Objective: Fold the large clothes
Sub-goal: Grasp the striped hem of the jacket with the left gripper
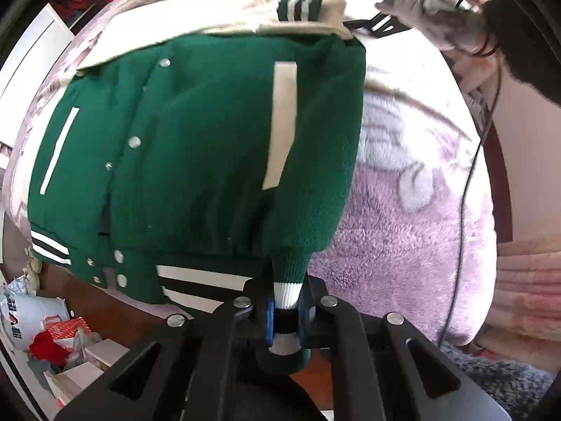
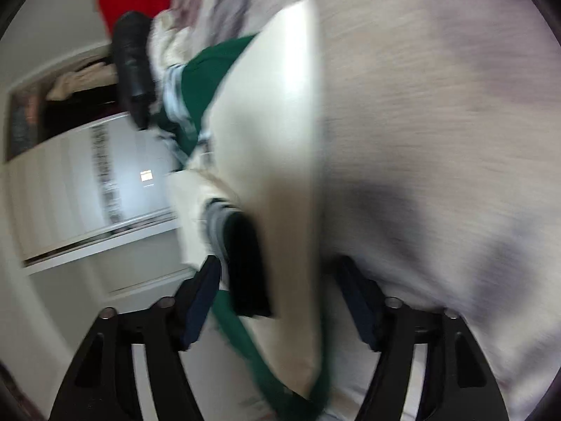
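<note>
Gripping the striped hem rib point(image 1: 285, 301) of a green varsity jacket point(image 1: 210, 147), the left gripper point(image 1: 284, 319) sits at 6 o'clock in its own view, blue pads pinched tight on the knit. Jacket lies flat on a pink fleece blanket point(image 1: 403, 238), cream sleeves point(image 1: 245, 14) folded across at 12 o'clock. A gloved hand point(image 1: 427, 10) shows at 1 o'clock. Clutter on the floor at 8 o'clock.

Right wrist view, heavily blurred: right gripper point(image 2: 284, 301) spread wide, pads pressing nothing. A cream sleeve point(image 2: 273, 140) with green edge runs from 12 to 6 o'clock, passing between the fingers. Whether the cloth touches either pad, cannot tell. White cupboard point(image 2: 87, 189) at 9 o'clock.
</note>
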A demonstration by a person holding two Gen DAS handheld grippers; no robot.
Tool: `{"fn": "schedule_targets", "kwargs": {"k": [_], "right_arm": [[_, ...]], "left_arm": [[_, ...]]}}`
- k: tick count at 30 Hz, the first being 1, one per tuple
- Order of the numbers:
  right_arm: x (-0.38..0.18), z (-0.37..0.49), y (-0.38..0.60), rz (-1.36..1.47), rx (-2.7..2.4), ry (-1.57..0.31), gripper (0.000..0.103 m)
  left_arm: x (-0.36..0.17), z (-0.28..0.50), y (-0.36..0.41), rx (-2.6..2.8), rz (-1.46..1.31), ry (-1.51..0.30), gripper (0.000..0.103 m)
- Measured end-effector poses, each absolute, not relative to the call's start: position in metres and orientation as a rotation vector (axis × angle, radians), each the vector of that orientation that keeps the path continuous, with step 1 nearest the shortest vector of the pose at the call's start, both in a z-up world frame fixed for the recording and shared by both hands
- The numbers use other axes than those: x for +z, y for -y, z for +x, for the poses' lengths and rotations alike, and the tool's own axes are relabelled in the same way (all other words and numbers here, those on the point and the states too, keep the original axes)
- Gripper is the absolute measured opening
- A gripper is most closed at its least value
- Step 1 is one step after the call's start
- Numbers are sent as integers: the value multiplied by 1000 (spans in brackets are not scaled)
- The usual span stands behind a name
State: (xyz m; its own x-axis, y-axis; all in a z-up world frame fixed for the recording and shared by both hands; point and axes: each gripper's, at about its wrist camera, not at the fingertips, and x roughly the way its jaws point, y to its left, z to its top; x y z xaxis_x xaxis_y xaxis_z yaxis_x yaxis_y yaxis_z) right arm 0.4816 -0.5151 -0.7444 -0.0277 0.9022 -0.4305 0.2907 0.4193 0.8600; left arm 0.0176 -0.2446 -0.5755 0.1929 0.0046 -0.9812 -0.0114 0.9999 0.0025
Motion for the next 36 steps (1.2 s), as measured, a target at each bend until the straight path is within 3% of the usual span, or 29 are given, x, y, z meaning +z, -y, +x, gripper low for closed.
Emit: {"fn": "schedule_targets", "kwargs": {"k": [1, 4, 7, 8, 17, 21, 26, 34, 36], "right_arm": [[-745, 485, 505, 1114, 723, -1551, 84], [-743, 493, 470, 1028, 729, -1573, 83], [-739, 496, 446, 919, 609, -1638, 24], [-732, 497, 443, 900, 549, -1652, 18], [-584, 525, 346, 602, 342, -1658, 14], [-541, 538, 237, 424, 277, -1649, 14], [-544, 555, 101, 295, 229, -1683, 14], [-618, 558, -62, 27, 27, -1725, 15], [-628, 561, -71, 26, 0, -1754, 26]], "left_arm": [[-572, 15, 240, 10, -12, -1374, 6], [-562, 12, 245, 15, -41, -1363, 6], [-550, 20, 235, 26, -86, -1351, 6], [-546, 18, 226, 26, -106, -1347, 6], [-491, 29, 82, 129, -434, -1252, 5], [-475, 23, 1, 206, -566, -1190, 5], [-499, 14, -98, 302, -729, -1161, 4], [-610, 4, -197, 346, -930, -1247, 5], [-636, 5, -215, 332, -996, -1269, 6]]}}
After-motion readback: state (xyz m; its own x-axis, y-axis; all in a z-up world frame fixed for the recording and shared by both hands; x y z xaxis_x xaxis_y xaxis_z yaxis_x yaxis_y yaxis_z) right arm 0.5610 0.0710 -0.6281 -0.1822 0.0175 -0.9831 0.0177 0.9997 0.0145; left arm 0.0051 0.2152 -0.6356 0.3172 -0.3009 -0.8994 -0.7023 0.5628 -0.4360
